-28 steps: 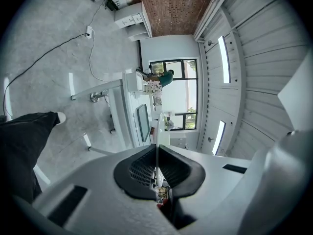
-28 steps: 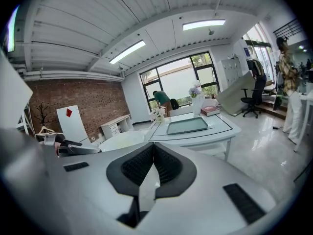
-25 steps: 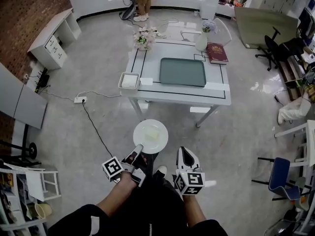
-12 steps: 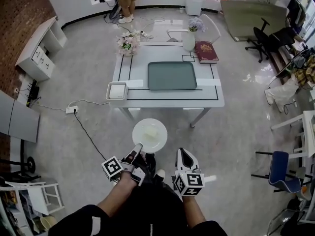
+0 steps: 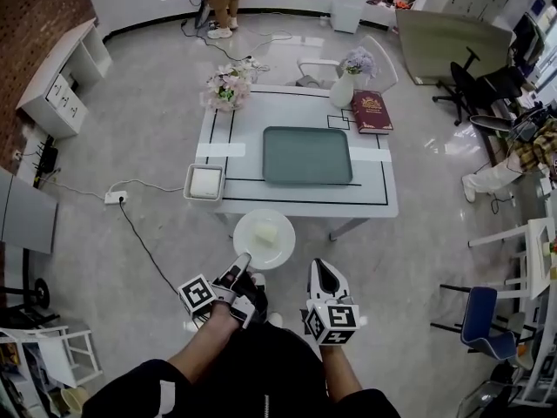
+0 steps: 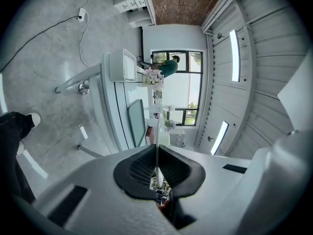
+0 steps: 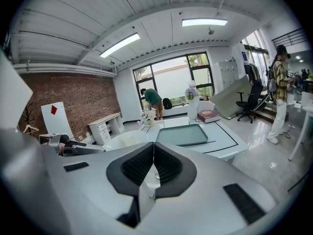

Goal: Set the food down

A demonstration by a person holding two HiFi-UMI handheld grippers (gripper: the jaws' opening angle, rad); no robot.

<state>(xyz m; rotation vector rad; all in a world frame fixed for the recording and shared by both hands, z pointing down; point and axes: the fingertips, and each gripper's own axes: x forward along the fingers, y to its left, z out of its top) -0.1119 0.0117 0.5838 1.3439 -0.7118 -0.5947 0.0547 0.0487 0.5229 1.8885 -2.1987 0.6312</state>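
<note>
Left tongs [image 5: 244, 260] clamped on near rim of white plate [image 5: 280, 249], held up at the desk's [image 5: 376, 192] near edge, w/ pale food chunk [image 5: 266, 232] mid-plate. Right tongs [image 5: 320, 268] just beside, jaws together, nothing btwn. On desk, L to R: white square dish [image 5: 205, 183], flowers [image 5: 228, 85], green tray [image 5: 306, 155], vase [image 5: 346, 85], red book [image 5: 372, 111].

Bright, even daylight w/ ceiling strip lights [image 7: 120, 44], window [image 7: 173, 80] blown out, floor [image 5: 448, 151] glare, heavy fisheye edges, sharp
</note>
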